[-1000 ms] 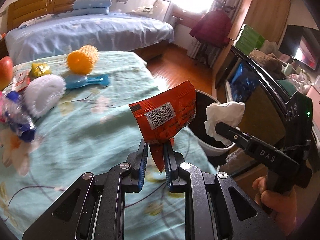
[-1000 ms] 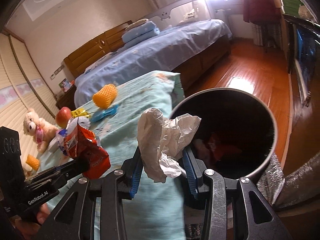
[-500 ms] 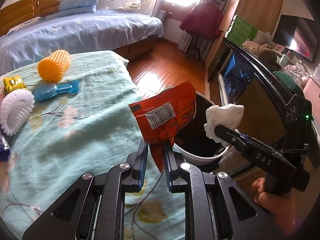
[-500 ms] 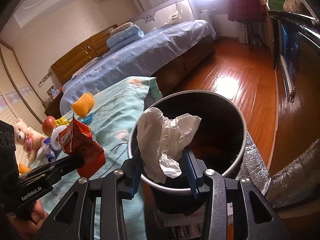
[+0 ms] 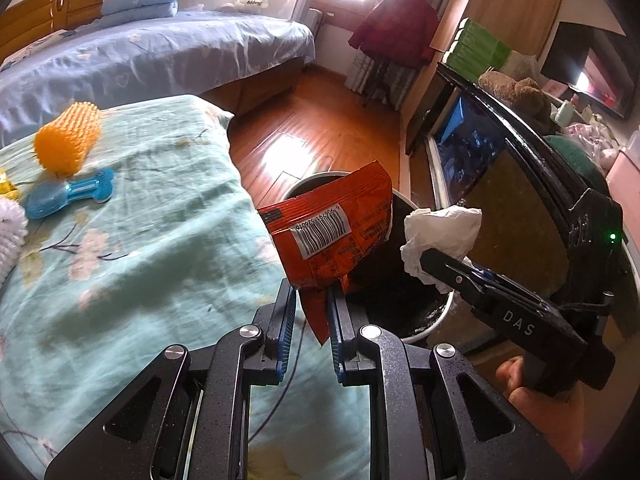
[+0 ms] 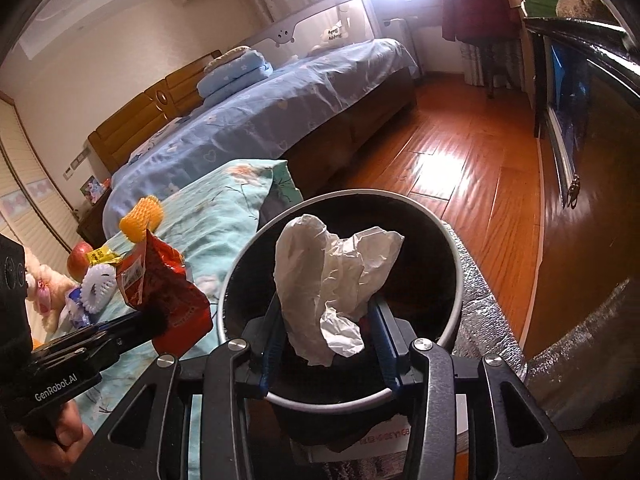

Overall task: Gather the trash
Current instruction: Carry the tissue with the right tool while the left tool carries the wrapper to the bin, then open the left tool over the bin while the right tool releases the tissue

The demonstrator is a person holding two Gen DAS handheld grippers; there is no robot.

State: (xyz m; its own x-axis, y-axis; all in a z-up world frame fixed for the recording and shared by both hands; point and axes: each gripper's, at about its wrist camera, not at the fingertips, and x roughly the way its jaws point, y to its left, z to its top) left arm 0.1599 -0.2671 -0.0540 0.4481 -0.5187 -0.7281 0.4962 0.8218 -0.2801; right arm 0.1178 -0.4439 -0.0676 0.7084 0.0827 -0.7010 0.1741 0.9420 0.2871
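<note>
The left gripper [image 5: 311,300] is clamped on a red wrapper [image 5: 330,234], which stands up from its jaws. The right gripper [image 6: 326,320] grips a crumpled tissue [image 6: 332,276] between its blue pads [image 6: 271,336], with the open bin [image 6: 452,320] directly ahead of and below the jaws. The wrapper sits left of the bin rim, over the teal bedspread [image 5: 140,240].
</note>
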